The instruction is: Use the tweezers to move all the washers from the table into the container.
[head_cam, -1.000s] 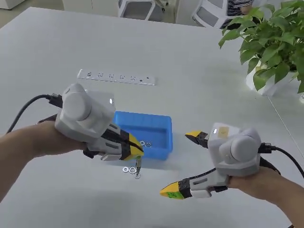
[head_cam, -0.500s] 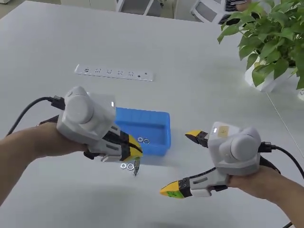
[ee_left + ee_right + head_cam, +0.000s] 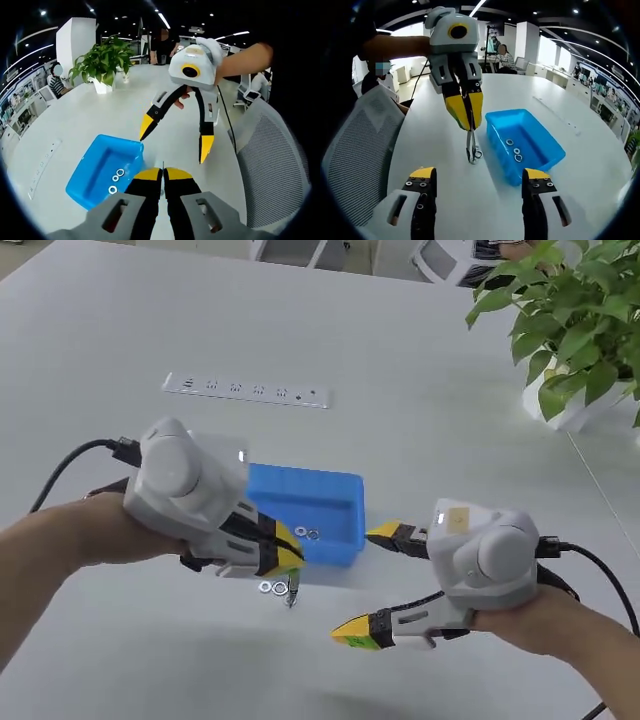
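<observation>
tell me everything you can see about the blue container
The blue container is a shallow rectangular bin with an open top, low walls and a thin rim. It looks like plastic. It sits flat and upright on the white table. Three small metal washers lie loose on its floor. The left tool, shut on tweezers, hovers at its near side and hides one corner in the head view. Nothing grips the container.
</observation>
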The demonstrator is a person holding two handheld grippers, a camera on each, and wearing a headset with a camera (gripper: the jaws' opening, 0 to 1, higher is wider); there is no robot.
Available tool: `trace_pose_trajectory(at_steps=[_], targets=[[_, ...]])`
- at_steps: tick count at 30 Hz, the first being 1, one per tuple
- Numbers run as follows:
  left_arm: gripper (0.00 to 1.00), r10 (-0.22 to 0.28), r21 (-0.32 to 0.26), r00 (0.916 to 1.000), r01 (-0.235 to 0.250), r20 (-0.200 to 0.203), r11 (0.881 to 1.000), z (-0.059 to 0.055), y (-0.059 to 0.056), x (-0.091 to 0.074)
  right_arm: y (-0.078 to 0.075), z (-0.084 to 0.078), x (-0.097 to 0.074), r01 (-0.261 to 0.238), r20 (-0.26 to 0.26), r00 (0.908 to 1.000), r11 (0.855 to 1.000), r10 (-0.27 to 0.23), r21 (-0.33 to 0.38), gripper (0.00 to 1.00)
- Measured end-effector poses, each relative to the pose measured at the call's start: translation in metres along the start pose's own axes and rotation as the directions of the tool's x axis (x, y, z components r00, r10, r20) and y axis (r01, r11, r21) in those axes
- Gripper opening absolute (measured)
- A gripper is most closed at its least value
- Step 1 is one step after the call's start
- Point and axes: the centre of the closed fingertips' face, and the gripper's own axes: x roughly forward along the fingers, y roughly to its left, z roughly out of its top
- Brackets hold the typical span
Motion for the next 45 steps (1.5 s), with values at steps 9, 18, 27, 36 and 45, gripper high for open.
trace_pose_trajectory(at_steps=[9,18,27,36,45], targets=[[0.06,-0.016,0.015,0.9997,0.017,-0.02,1.0,0.002,-0.005,-0.002,0.006,0.01,0.02,-0.082,-0.012,0.9966,0.993,0.082,-0.083,0.45],[0.06,-0.019,0.021,0.9992,0.02,-0.035,1.0,0.0,-0.006,-0.005,0.013,0.012,0.041,-0.166,-0.052,0.9859,0.973,0.159,-0.161,0.31],[0.06,-0.026,0.018,0.9991,0.026,-0.034,0.999,-0.001,-0.004,-0.002,0.017,0.011,0.054,-0.221,-0.084,0.9746,0.953,0.207,-0.209,0.19],[0.06,-0.028,0.017,0.9989,0.028,-0.038,0.999,-0.003,0.0,-0.001,0.018,0.008,0.062,-0.251,-0.113,0.9664,0.94,0.231,-0.229,0.12],[0.06,-0.033,0.014,0.9988,0.033,-0.036,0.999,-0.003,-0.001,0.001,0.019,0.006,0.062,-0.263,-0.121,0.9634,0.931,0.239,-0.252,0.09]])
